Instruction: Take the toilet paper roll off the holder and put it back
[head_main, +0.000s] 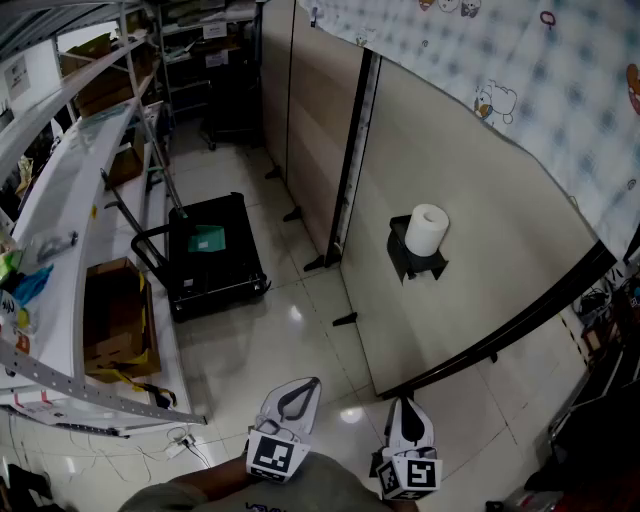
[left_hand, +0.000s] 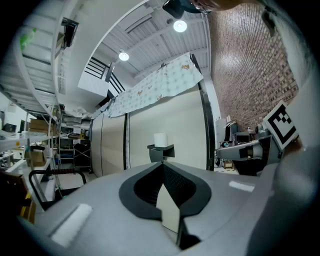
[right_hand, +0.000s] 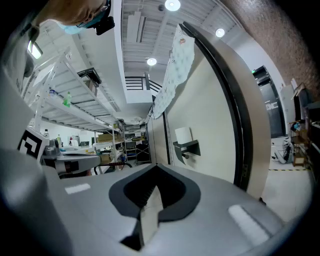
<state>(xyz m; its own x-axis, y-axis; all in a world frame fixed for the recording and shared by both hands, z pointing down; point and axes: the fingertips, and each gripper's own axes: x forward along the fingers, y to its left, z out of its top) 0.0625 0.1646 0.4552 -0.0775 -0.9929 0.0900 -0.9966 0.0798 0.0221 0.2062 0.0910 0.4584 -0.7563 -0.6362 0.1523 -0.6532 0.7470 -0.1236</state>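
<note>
A white toilet paper roll (head_main: 428, 229) stands upright on top of a black holder (head_main: 414, 260) fixed to a beige partition wall (head_main: 480, 260). The roll (left_hand: 160, 139) and holder (left_hand: 161, 151) show small and far off in the left gripper view, and the roll (right_hand: 183, 135) and holder (right_hand: 187, 149) again in the right gripper view. My left gripper (head_main: 297, 394) and right gripper (head_main: 405, 408) hang side by side near the bottom of the head view, well short of the wall. Both are shut with nothing between the jaws.
A black wheeled case (head_main: 210, 255) stands on the glossy tiled floor (head_main: 270, 340) to the left of the wall. Metal shelving (head_main: 60, 250) with cardboard boxes (head_main: 115, 325) runs along the left. A dark rail (head_main: 520, 315) edges the partition, with clutter at far right.
</note>
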